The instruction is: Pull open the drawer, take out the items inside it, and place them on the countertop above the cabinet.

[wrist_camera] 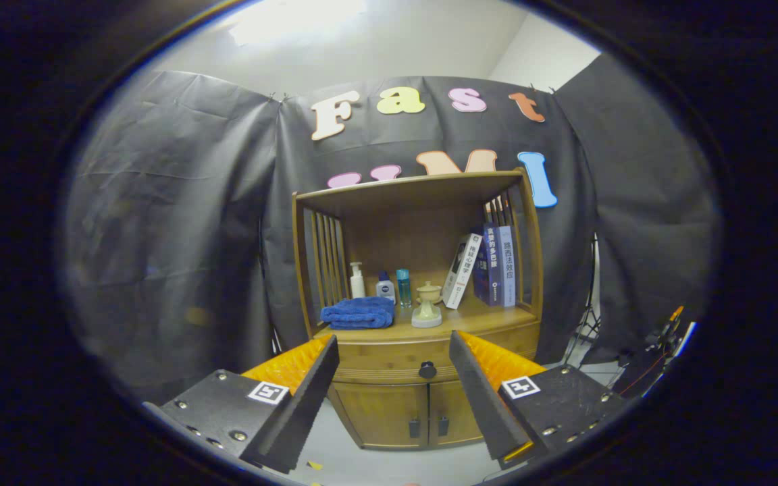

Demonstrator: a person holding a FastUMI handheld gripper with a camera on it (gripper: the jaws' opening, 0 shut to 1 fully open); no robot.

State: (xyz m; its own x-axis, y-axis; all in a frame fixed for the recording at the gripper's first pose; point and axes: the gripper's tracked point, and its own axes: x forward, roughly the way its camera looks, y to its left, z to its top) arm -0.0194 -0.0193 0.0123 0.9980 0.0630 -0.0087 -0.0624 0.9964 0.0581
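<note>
My tool (392, 378) is spread wide, holding nothing; the closed drawer's knob (427, 370) sits beyond its 2 fingers.

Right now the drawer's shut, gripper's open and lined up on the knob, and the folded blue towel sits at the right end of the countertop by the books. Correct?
One slip: in the gripper view the blue towel lies at the left end of the countertop, away from the books. The rest holds: drawer shut, gripper open, knob between its fingers, farther ahead.
</note>
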